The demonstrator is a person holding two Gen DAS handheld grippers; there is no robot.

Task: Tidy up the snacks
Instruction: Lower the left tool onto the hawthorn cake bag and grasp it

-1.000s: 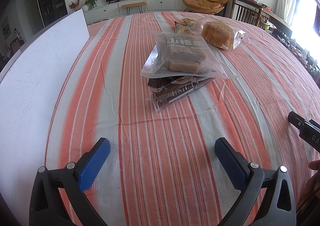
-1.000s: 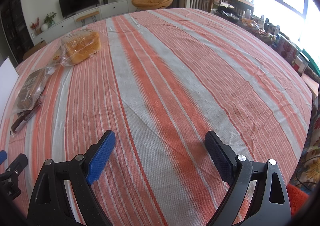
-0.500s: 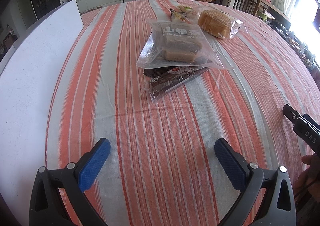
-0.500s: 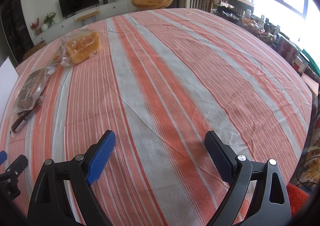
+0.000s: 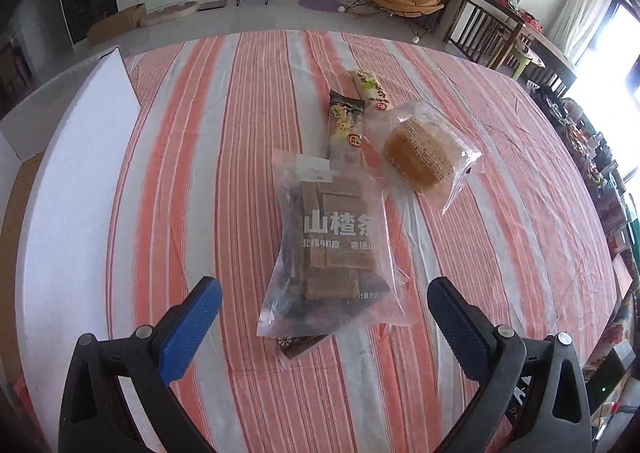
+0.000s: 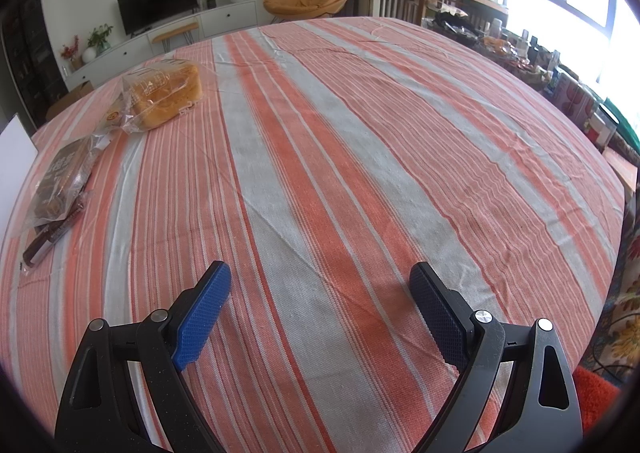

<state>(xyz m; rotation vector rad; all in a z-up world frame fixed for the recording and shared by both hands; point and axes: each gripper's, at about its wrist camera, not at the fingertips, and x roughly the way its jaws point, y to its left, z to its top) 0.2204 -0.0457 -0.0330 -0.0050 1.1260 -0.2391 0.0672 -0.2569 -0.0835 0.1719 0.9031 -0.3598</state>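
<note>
A clear bag of brown hawthorn strips [image 5: 336, 245] lies on the striped tablecloth, on top of a dark wrapped bar [image 5: 298, 345]. Behind it lie two long stick packets [image 5: 346, 125] and a bagged bread loaf [image 5: 420, 157]. My left gripper [image 5: 324, 313] hovers open just above the near end of the hawthorn bag, its fingers either side of it and not touching. In the right wrist view the bread [image 6: 166, 97] and the hawthorn bag [image 6: 60, 181] sit at far left. My right gripper [image 6: 320, 293] is open over bare cloth, holding nothing.
A white board [image 5: 72, 181] runs along the table's left edge. The round table [image 6: 360, 133] carries an orange and grey striped cloth. Cluttered shelves [image 6: 560, 85] and wooden chairs stand beyond the right rim. A TV unit and an orange chair lie far behind.
My left gripper has moved forward and risen, so the snack pile now sits right between its fingers. The right gripper has not moved.
</note>
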